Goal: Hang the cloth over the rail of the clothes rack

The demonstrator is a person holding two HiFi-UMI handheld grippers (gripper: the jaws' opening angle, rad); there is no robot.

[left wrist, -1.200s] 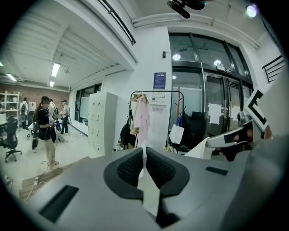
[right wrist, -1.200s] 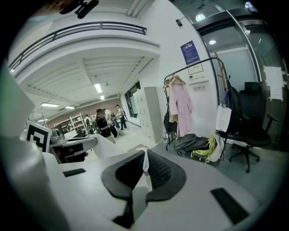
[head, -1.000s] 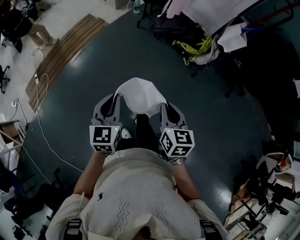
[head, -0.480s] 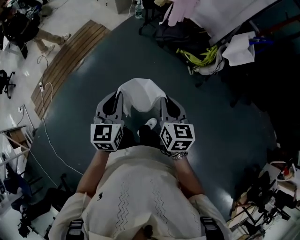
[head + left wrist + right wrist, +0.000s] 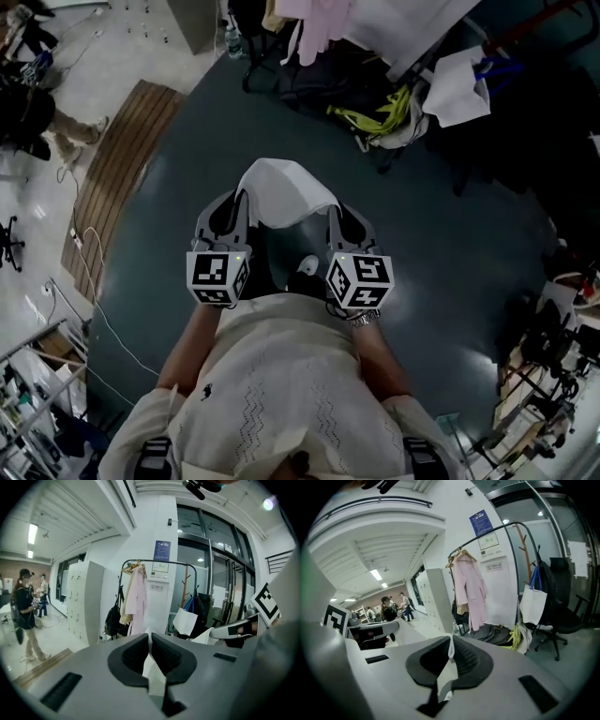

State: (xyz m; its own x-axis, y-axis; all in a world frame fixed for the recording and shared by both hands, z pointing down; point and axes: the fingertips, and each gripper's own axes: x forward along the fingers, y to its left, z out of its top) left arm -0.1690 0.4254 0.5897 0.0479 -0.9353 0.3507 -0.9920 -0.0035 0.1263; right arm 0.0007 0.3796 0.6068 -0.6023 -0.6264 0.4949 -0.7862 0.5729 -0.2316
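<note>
A white cloth (image 5: pixel 281 192) hangs stretched between my two grippers in front of the person's chest. My left gripper (image 5: pixel 242 204) is shut on its left edge, and a strip of the cloth (image 5: pixel 153 672) shows pinched between the dark pads. My right gripper (image 5: pixel 329 214) is shut on the right edge, with the cloth (image 5: pixel 446 677) squeezed between its pads. The clothes rack stands ahead, apart from both grippers. Its black rail (image 5: pixel 159 563) arches over a pink coat (image 5: pixel 139 597), and the same rail (image 5: pixel 487 535) shows in the right gripper view.
On the rack hang the pink coat (image 5: pixel 471 590), a black bag (image 5: pixel 114 618) and a white bag (image 5: pixel 533 606). A yellow-green item (image 5: pixel 370 114) lies below. An office chair (image 5: pixel 562 620) stands at the right. People (image 5: pixel 26 606) stand far left. A wooden strip (image 5: pixel 117 173) and a cable (image 5: pixel 89 281) lie on the floor.
The person has walked forward: the rack, bags and hanging clothes have drawn nearer in the head view. Both grippers keep the same hold on the cloth.
</note>
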